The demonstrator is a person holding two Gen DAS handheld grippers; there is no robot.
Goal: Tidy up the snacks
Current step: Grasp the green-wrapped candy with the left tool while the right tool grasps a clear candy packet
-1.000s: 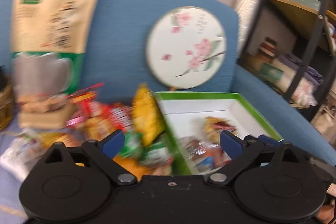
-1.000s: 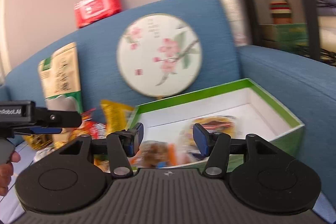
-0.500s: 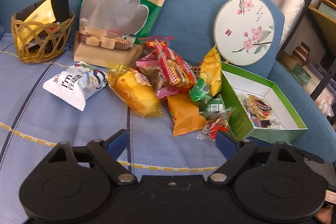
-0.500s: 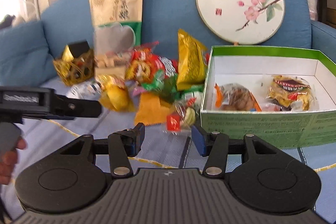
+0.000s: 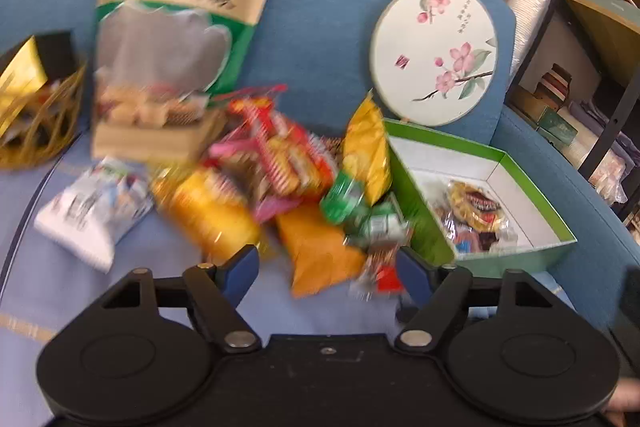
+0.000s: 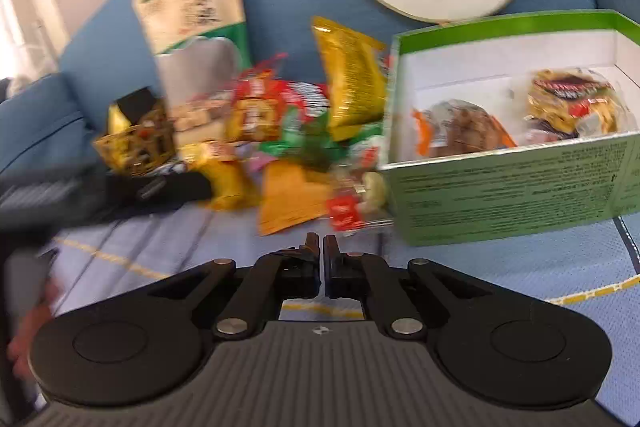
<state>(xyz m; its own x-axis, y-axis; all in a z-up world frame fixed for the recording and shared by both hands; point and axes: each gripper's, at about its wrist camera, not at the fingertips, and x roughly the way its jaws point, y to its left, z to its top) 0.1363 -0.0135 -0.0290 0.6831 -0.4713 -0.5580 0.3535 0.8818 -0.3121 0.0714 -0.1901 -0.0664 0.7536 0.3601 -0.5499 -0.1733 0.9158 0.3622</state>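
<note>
A heap of snack packets (image 5: 288, 187) lies on the blue sofa seat, left of an open green box (image 5: 532, 187) that holds a few wrapped snacks (image 6: 572, 103). The heap (image 6: 296, 147) includes an orange packet (image 5: 320, 251), a yellow bag (image 5: 366, 151) and a small clear packet with a red label (image 6: 344, 211). My left gripper (image 5: 328, 271) is open, its blue pads straddling the near end of the orange packet without touching it. My right gripper (image 6: 321, 243) is shut with nothing between its fingers, just short of the red-labelled packet. The box (image 6: 508, 195) stands to its right.
A tall beige and green pouch (image 5: 180, 19) and a round painted fan (image 5: 434, 51) lean on the sofa back. A wicker basket (image 5: 36, 123) sits at the far left, a white packet (image 5: 92, 211) near it. A dark shelf unit (image 5: 600, 47) stands right of the sofa.
Both views dropped from the sofa back toward the heap, and the left gripper closed in on it. The right gripper's jaws went from open to shut.
</note>
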